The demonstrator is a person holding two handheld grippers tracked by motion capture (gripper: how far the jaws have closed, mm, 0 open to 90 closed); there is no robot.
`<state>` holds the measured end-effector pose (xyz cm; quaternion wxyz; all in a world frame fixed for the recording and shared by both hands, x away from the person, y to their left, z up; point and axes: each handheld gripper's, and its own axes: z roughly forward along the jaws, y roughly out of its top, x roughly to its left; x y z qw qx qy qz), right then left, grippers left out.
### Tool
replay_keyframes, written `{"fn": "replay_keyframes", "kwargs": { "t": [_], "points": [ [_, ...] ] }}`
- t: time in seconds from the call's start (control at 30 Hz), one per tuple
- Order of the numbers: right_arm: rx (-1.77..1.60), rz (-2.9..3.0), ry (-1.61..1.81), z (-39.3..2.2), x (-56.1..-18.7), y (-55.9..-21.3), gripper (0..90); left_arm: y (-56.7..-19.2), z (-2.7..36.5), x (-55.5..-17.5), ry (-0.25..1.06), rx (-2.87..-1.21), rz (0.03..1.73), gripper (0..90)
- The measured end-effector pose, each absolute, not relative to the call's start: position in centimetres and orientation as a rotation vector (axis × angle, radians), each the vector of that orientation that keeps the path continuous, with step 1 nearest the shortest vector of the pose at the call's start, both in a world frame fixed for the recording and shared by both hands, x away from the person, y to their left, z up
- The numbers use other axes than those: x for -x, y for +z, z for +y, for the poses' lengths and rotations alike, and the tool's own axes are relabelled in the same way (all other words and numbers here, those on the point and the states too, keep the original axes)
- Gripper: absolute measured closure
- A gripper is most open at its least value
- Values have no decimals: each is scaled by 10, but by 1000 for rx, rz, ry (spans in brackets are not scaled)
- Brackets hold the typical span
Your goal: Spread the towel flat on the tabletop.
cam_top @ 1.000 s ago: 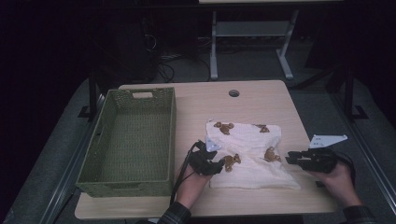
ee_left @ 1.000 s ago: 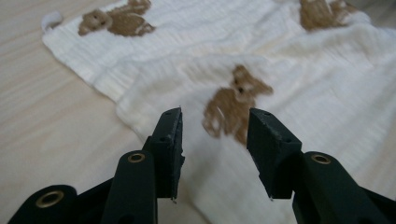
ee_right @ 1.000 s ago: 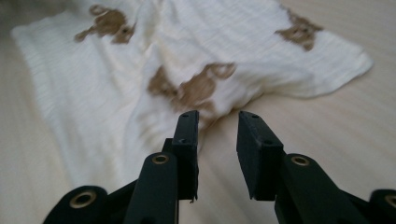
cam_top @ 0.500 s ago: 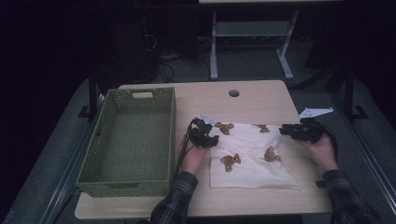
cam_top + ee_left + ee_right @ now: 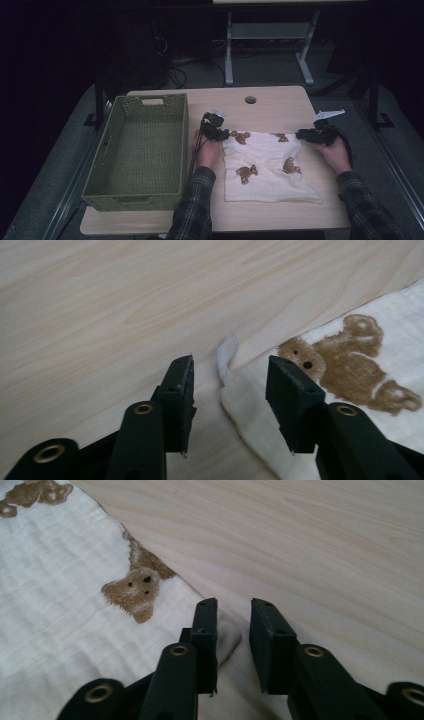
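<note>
Cloth, white with brown bear prints, lies flat on the right half of the desk, its long sides running from the far part of the desk toward the near edge, its near right corner stretching out toward the desk's right edge. Beside it, on the left half of the desk, stands a green woven basket, apart from the cloth.

The left gripper sits at the cloth's far left corner. In the left gripper view its jaws stand moderately apart, straddling that corner: a small white tab of cloth sticks up between them and the cloth's edge runs under the gap, but neither pad presses on the fabric.

The right gripper is at the cloth's far right corner, toward the desk's right edge. In the right gripper view its jaws have just been closing and now leave a narrow gap; the corner of the cloth lies beside and partly under one jaw, with bare wood in the gap. It has hold of nothing yet.

Each hand rests low over the desk behind its gripper, in plaid sleeves.
</note>
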<state>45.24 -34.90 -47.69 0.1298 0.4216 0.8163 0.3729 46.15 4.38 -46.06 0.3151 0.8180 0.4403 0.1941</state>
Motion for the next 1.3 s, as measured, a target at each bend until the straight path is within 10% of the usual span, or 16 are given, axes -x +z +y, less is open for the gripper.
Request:
{"fn": "replay_keyframes", "kwargs": {
  "t": [0.4,1.0,1.3],
  "points": [
    [-1192,2389,1074,-347,-452,-475,866,-466,44,-466,489,-2134,1161,863],
    [-1235,2354,998,-338,-498,-448,863,-460,47,-487,526,-2062,1201,860],
    [-1254,2351,1023,-335,-500,-455,667,-465,49,-491,488,-2065,1210,613]
  ]
}}
